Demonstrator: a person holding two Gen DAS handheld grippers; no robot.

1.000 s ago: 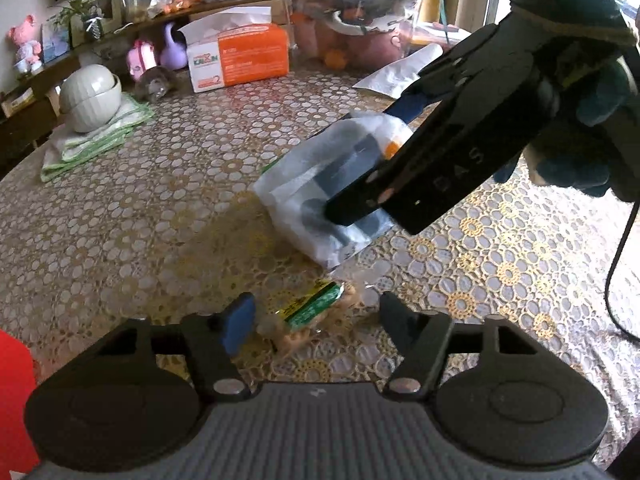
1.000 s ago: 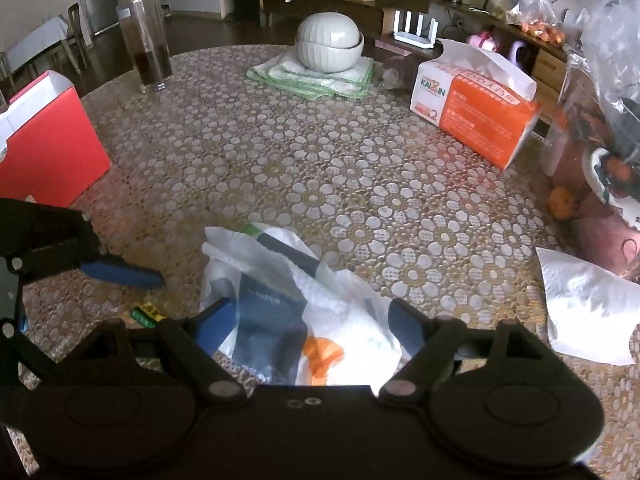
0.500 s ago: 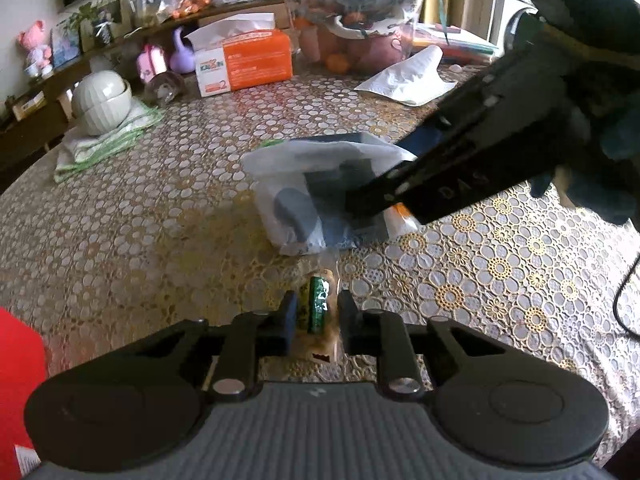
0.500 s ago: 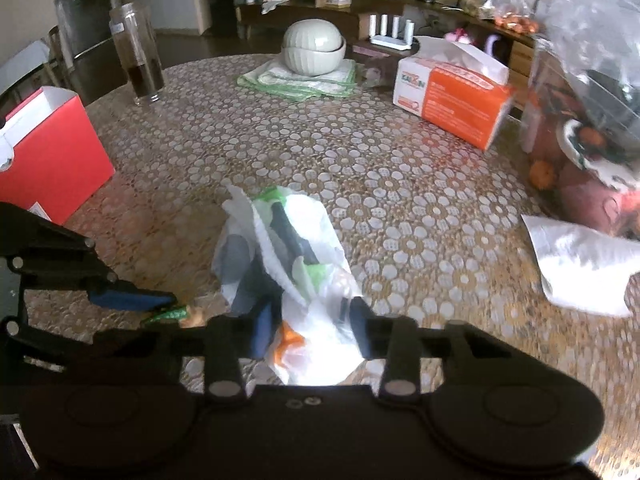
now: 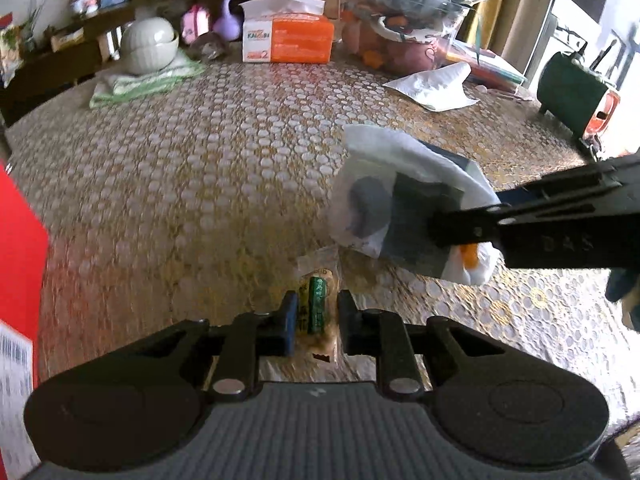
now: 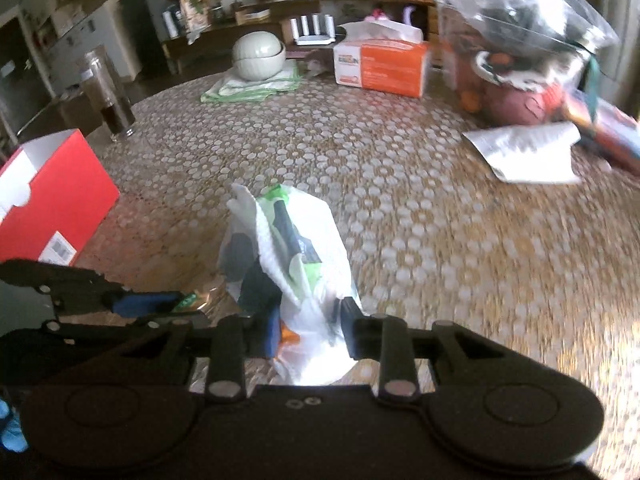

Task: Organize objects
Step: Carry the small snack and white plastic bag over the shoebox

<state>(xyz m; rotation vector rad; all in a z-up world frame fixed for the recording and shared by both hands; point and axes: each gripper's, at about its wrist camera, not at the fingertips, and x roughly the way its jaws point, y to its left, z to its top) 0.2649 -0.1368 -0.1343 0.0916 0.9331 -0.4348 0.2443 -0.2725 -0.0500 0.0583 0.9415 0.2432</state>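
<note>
Your left claw (image 5: 314, 322) was pinched on the small green-labelled snack packet (image 5: 317, 310), its long axis running away along the fingers; your right claw (image 6: 308, 334) gripped the near end of the white plastic bag (image 6: 292, 248), which lay just right of the packet; only the right view showed the open red box (image 6: 52, 200) far left on the surface (image 6: 400, 200).

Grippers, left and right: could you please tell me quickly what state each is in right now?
Left gripper: closed on the small snack packet.
Right gripper: closed on the white plastic bag.
</note>
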